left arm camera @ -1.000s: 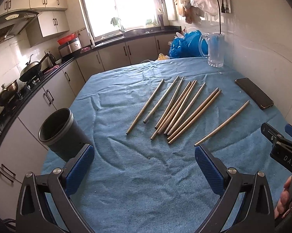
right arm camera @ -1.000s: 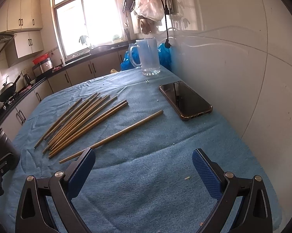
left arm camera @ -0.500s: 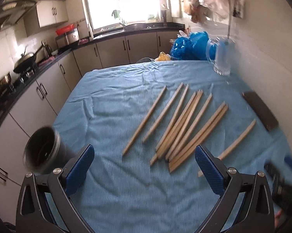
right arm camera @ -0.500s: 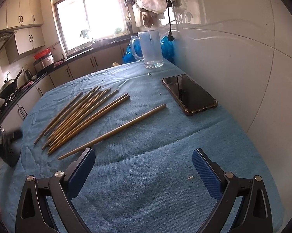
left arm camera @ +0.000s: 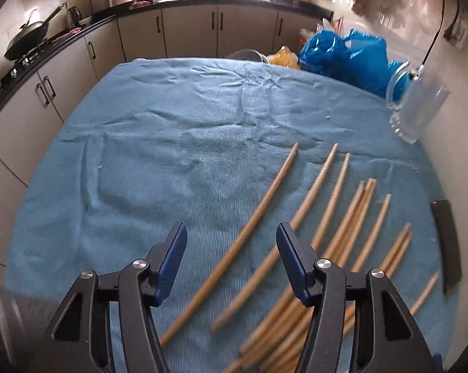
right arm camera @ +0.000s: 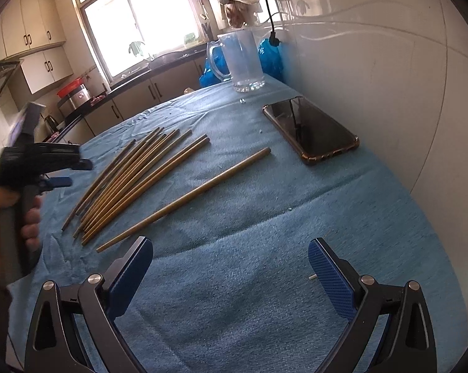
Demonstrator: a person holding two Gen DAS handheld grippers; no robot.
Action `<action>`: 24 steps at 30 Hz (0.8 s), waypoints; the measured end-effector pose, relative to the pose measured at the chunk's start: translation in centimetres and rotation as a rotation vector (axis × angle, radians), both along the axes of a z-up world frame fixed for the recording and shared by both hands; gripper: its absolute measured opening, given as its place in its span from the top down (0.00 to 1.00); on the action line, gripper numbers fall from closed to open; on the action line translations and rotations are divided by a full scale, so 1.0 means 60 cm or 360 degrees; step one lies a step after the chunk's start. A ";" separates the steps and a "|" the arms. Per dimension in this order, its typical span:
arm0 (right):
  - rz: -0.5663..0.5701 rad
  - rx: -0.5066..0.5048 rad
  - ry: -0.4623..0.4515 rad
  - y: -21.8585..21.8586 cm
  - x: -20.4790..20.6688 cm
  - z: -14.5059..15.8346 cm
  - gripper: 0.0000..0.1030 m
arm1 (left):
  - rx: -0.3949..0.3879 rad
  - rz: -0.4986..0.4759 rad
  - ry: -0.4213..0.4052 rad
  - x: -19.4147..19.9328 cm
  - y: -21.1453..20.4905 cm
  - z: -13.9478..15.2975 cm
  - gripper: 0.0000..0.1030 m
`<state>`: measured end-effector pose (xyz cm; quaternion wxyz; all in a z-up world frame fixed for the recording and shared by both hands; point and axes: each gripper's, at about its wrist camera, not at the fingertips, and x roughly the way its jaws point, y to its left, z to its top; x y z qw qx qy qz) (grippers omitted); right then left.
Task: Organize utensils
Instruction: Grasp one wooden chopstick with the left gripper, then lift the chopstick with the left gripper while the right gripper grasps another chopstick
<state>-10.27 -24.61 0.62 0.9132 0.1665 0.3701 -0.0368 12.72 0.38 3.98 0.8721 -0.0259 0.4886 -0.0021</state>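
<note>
Several long wooden chopsticks (left arm camera: 336, 227) lie fanned out on the blue cloth (left arm camera: 171, 161); they also show in the right wrist view (right arm camera: 134, 177). My left gripper (left arm camera: 230, 264) is open, jaws narrowed, hovering over the leftmost chopstick (left arm camera: 246, 236), which lies between the fingers. In the right wrist view the left gripper (right arm camera: 56, 168) shows at the left, held by a hand. My right gripper (right arm camera: 230, 276) is wide open and empty above the cloth, near a single separate chopstick (right arm camera: 187, 199).
A black phone (right arm camera: 311, 130) lies by the white wall. A glass mug (right arm camera: 243, 62) and a blue plastic bag (left arm camera: 342, 56) stand at the table's far end. Kitchen cabinets and a stove run along the left.
My left gripper has moved forward and right over the chopsticks and its jaws have narrowed. The grey cup has left its view. The right gripper has shifted slightly.
</note>
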 end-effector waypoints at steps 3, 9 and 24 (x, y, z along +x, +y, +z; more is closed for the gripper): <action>0.0027 0.0027 0.0020 0.000 0.003 -0.005 0.01 | 0.0029 0.0003 0.0028 0.022 0.002 -0.013 0.45; 0.0063 0.0048 0.0057 0.006 0.010 -0.010 0.01 | 0.0124 -0.0062 0.0054 0.029 -0.018 -0.037 0.67; 0.0177 0.0132 0.0272 0.002 0.088 0.004 0.01 | -0.0162 0.0095 0.0228 -0.043 0.030 -0.026 0.94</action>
